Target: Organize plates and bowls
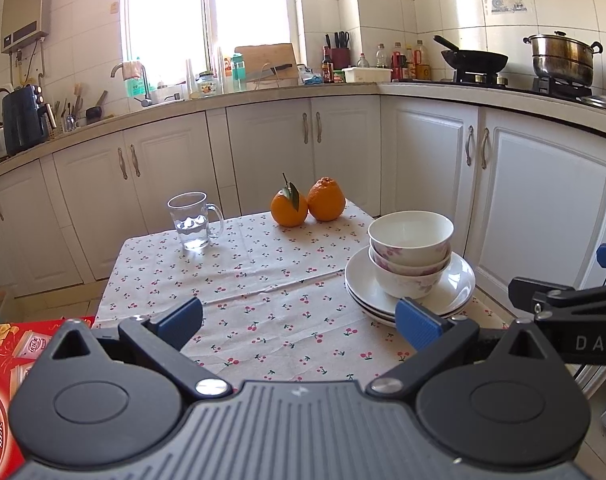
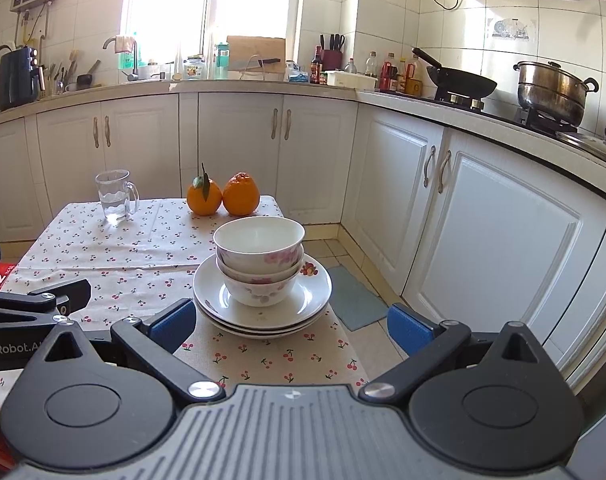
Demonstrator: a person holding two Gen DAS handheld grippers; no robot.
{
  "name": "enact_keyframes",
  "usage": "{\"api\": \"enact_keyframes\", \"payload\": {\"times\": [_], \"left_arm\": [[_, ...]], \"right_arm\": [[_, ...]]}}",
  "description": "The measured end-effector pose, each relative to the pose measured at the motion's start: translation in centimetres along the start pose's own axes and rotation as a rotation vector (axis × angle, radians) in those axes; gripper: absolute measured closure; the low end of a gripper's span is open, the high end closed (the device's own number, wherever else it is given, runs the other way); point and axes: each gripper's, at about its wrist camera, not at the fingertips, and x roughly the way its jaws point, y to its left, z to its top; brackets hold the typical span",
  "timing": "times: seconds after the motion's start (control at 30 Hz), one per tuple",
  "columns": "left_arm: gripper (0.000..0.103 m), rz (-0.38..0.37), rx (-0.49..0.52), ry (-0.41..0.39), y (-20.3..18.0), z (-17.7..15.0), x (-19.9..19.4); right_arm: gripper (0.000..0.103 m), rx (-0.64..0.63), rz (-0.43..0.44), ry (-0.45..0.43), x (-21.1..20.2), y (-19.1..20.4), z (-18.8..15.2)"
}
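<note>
The left gripper (image 1: 299,326) and right gripper (image 2: 291,326) are each showing black linkage arms, silver pivot screws, blue finger pads and a ribbed grey body.

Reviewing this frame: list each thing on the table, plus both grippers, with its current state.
bowls: nested, upright, on the plates.
plates: stacked at the table's right edge.
glass mug: upright, partly filled with water.
oranges: side by side, touching.
left gripper: open, empty.
right gripper: open, empty.
</note>
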Motion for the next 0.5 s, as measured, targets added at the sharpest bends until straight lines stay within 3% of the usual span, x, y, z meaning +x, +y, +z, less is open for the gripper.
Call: {"api": "enact_keyframes", "payload": {"times": [0.5], "left_arm": [[0.001, -0.003, -0.004, 0.003, 0.03, -0.08, 0.06]], "right_arm": [[0.0, -0.003, -0.003, -0.001, -0.01, 0.02, 0.02]]}}
